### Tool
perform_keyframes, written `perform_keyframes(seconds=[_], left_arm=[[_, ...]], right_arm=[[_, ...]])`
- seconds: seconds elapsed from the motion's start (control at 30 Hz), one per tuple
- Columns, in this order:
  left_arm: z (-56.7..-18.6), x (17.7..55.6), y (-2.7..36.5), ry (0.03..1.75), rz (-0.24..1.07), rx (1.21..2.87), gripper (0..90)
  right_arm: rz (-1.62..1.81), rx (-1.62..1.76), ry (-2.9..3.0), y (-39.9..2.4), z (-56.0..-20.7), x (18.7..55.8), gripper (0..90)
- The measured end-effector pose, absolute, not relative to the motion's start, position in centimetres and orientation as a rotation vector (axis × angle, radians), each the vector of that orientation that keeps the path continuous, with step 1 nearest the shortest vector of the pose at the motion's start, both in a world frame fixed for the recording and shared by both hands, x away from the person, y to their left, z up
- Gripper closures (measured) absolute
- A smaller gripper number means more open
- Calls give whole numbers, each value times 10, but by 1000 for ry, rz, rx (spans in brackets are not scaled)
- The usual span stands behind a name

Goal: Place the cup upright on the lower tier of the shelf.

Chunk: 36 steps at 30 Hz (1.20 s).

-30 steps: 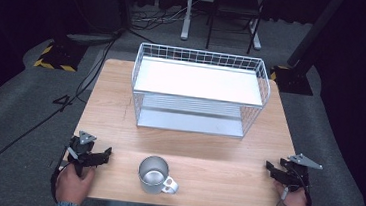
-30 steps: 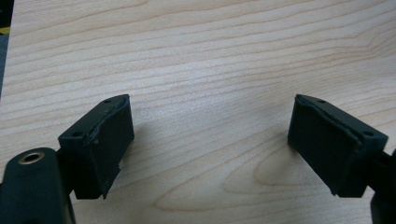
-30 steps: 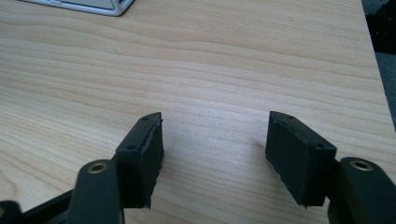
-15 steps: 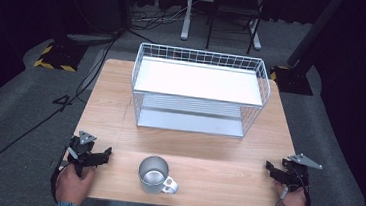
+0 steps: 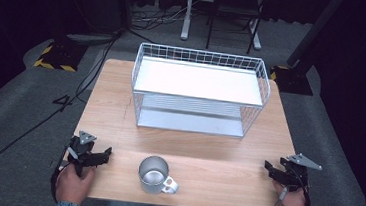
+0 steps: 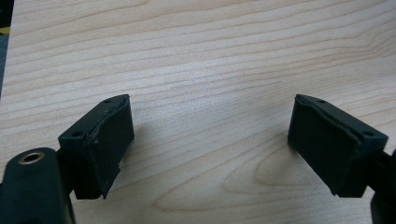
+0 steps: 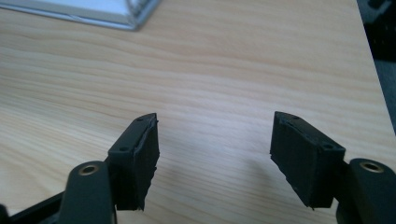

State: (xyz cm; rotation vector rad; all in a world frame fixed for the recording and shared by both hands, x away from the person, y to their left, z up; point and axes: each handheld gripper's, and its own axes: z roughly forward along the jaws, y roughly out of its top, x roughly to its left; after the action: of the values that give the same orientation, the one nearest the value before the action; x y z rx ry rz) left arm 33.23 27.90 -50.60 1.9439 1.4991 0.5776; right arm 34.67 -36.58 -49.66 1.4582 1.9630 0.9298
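A metal mug (image 5: 153,174) stands upright near the table's front edge, its handle toward the right. Behind it a white wire basket rack (image 5: 199,91) with two shelves sits mid-table. My left gripper (image 5: 97,157) rests at the front left corner, left of the mug and apart from it. In the left gripper view that gripper (image 6: 208,144) is open over bare wood. My right gripper (image 5: 273,171) lies at the front right corner, far from the mug. The right gripper view has this gripper (image 7: 212,156) open with nothing between its jaws, and the rack's base corner (image 7: 133,14) at the top.
The wooden table (image 5: 115,107) has bare room on both sides of the rack and in front of it. Grey carpet, cables (image 5: 34,120) and a stand base (image 5: 57,54) lie beyond the left edge. Chair and desk legs (image 5: 186,13) stand behind the table.
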Motion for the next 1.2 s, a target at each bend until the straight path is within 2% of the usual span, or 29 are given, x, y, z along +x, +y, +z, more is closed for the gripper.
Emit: perform_keyframes(seconds=[0.73, 0.83, 1.2], left_arm=[[-506, 332, 279, 1499, 577, 1944, 147], [-506, 332, 279, 1499, 577, 1944, 147], [-506, 332, 279, 1499, 577, 1945, 147]], right_arm=[[1236, 1188, 2149, -283, -437, 311, 362], [1296, 1173, 2214, -268, -433, 306, 423], [1338, 924, 2409, -212, -422, 290, 479]])
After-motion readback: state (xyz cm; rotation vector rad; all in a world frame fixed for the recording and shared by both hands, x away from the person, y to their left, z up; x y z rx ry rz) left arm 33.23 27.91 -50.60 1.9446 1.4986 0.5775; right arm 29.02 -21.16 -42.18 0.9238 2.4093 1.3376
